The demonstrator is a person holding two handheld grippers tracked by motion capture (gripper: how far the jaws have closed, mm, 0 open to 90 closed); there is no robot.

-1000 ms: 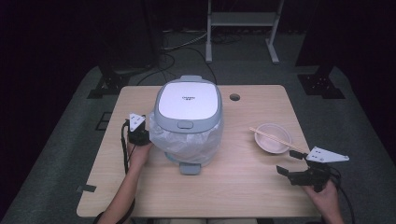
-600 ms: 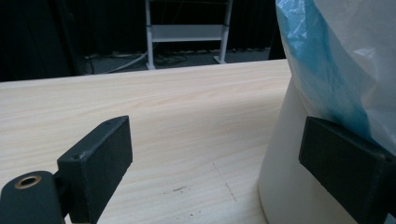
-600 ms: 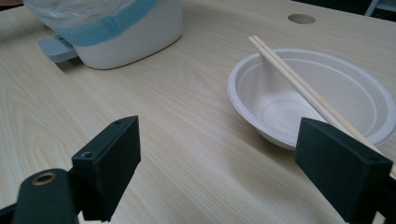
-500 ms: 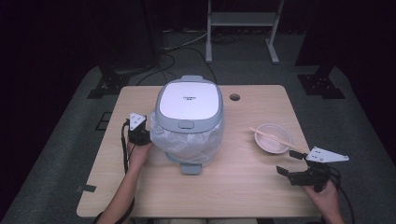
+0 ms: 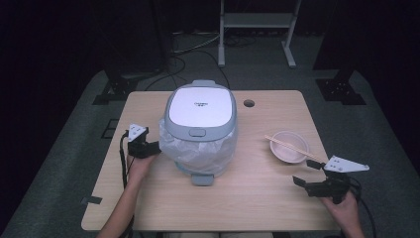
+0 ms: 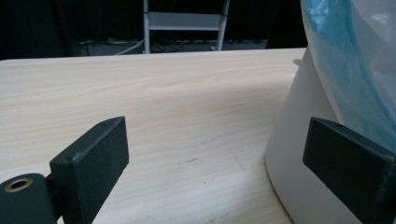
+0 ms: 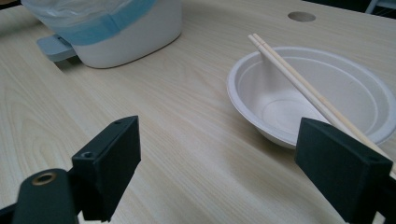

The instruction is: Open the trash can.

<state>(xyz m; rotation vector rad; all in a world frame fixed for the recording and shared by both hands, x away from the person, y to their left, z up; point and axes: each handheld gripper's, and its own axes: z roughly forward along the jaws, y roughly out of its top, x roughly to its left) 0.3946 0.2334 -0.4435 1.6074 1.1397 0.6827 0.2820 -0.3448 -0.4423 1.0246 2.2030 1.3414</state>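
Note:
A white pedal bin [image 5: 200,129] with a grey-rimmed lid [image 5: 200,106] shut stands mid-table, a clear bag [image 5: 198,148] bunched around its body. My left gripper [image 5: 152,148] is open at the bin's left side. In the left gripper view that gripper [image 6: 219,140] has its right jaw against the bin wall [image 6: 299,121] under the bag [image 6: 355,60]. Near the front right corner my right gripper [image 5: 304,172] is open and empty. In the right gripper view this gripper [image 7: 219,144] faces a white bowl [image 7: 280,102] with chopsticks [image 7: 289,74] across its rim.
The bin's grey pedal [image 5: 202,179] sticks out toward the front edge. A cable hole [image 5: 248,103] is in the table [image 5: 257,198] behind the bowl [image 5: 288,147]. A metal stand [image 5: 255,29] and cables lie on the floor beyond.

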